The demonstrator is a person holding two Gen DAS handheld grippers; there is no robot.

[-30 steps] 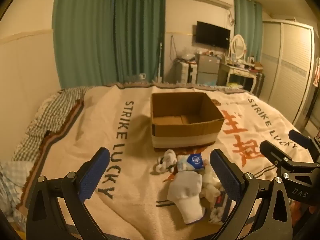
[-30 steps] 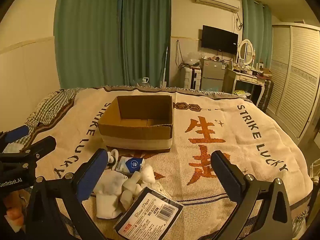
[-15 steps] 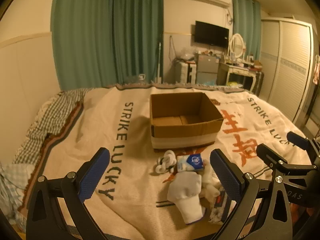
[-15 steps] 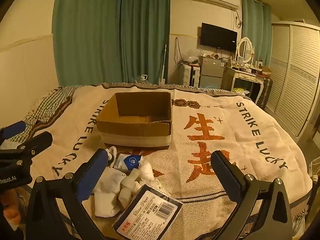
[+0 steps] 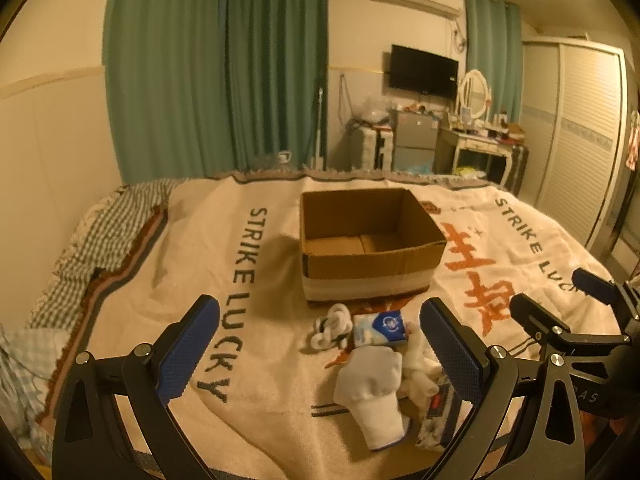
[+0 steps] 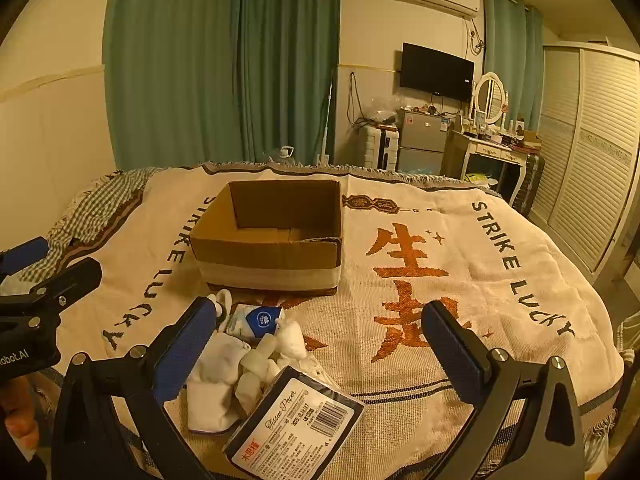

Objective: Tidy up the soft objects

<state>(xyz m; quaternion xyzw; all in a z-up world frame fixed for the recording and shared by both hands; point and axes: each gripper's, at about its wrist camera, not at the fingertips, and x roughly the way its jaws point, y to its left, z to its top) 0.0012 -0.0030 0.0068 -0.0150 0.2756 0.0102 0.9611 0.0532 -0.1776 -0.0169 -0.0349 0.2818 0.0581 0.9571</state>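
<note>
An open, empty cardboard box (image 5: pixel 370 240) (image 6: pixel 272 236) stands on the bed blanket. In front of it lies a small pile: white socks (image 5: pixel 372 384) (image 6: pixel 214 380), a blue-and-white tissue pack (image 5: pixel 380 326) (image 6: pixel 256 320), a rolled white sock pair (image 5: pixel 330 326), small white soft pieces (image 6: pixel 280 344) and a dark flat tissue paper pack (image 6: pixel 296 420) (image 5: pixel 438 420). My left gripper (image 5: pixel 316 352) is open and empty, above the pile's left side. My right gripper (image 6: pixel 320 344) is open and empty, above the pile's right side.
The cream blanket (image 6: pixel 420 280) with "STRIKE LUCKY" lettering covers the bed. A checked sheet (image 5: pixel 100 232) shows at the left edge. Green curtains (image 5: pixel 216 68), a fridge, a dressing table and a wardrobe (image 6: pixel 592 152) stand beyond the bed.
Both grippers have drifted slightly; the box and pile sit a little lower and closer in the views. Both stay open. Nothing on the bed has moved.
</note>
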